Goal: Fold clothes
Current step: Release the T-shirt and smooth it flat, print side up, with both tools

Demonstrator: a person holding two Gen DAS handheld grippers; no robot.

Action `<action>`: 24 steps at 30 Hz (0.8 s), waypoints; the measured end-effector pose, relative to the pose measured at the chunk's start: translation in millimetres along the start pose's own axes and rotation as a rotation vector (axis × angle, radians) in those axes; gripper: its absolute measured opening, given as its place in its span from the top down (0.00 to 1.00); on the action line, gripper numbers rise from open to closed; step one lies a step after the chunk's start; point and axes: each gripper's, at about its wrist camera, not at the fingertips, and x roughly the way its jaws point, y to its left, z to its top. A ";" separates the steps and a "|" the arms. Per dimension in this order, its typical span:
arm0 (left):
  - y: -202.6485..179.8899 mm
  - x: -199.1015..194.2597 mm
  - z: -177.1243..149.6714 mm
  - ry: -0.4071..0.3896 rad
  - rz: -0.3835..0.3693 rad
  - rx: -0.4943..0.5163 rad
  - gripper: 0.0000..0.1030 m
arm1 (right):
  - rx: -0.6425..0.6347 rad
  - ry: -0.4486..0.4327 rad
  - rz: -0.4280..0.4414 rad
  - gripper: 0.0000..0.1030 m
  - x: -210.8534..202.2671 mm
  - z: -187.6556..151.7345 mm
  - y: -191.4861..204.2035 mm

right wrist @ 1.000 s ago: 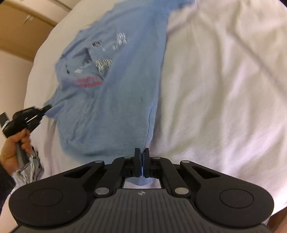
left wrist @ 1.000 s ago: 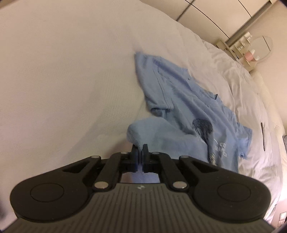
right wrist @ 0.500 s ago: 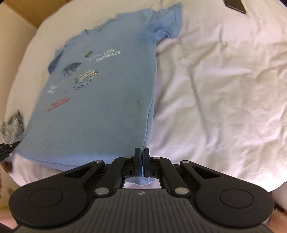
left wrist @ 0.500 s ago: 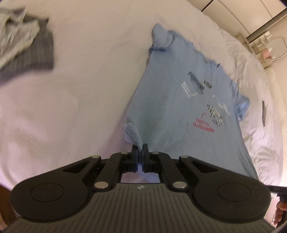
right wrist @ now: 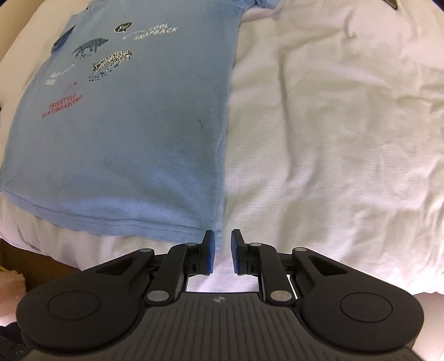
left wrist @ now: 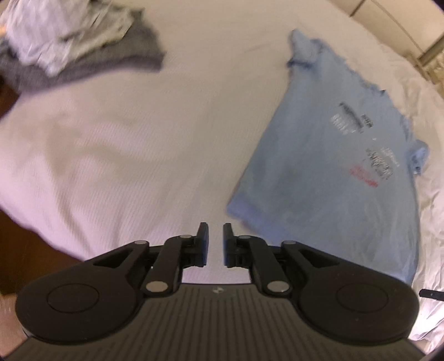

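Note:
A light blue T-shirt (left wrist: 327, 166) (right wrist: 133, 133) lies spread flat, print side up, on the white bed (left wrist: 125, 125) (right wrist: 333, 138). Its hem runs along the near edge of the bed. My left gripper (left wrist: 216, 230) is open with nothing between its fingers, just left of the shirt's near left hem corner. My right gripper (right wrist: 222, 236) is open too. The shirt's near right hem corner lies just ahead of its left fingertip (right wrist: 208, 241), free of the pads.
A heap of grey and striped clothes (left wrist: 69, 41) lies at the far left of the bed. The bed's edge drops to dark floor (left wrist: 27, 250) on the near left. A dark flat object (right wrist: 391, 2) rests on the sheet at the far right.
Both grippers let go of the shirt's hem corners and opened. The shirt was pulled out flat and now rests on the bed. The left camera swung left.

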 end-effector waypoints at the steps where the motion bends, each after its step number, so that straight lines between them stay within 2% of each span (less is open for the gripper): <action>1: -5.1 0.5 6.8 -0.013 -0.008 0.016 0.76 | 0.004 -0.012 0.008 0.81 -3.5 0.6 -0.3; 6: -39.3 22.0 36.7 -0.037 -0.060 0.109 0.74 | 0.001 -0.071 0.066 0.70 -17.6 11.2 12.3; 9: -66.2 39.6 59.6 -0.051 -0.080 0.208 0.72 | -0.009 -0.099 0.103 0.64 -24.2 21.4 25.8; 13: -106.7 75.0 97.5 -0.080 -0.118 0.364 0.67 | 0.030 -0.138 0.128 0.64 -26.8 42.2 43.0; 18: -168.5 138.6 151.5 -0.176 0.022 0.683 0.59 | 0.094 -0.194 0.142 0.64 -20.7 82.1 75.6; 20: -185.6 166.4 172.1 -0.201 0.067 0.782 0.52 | 0.096 -0.203 0.155 0.64 -13.8 99.2 95.4; 24: -203.3 214.9 205.8 -0.240 0.130 0.944 0.53 | 0.097 -0.196 0.162 0.62 3.2 133.6 123.5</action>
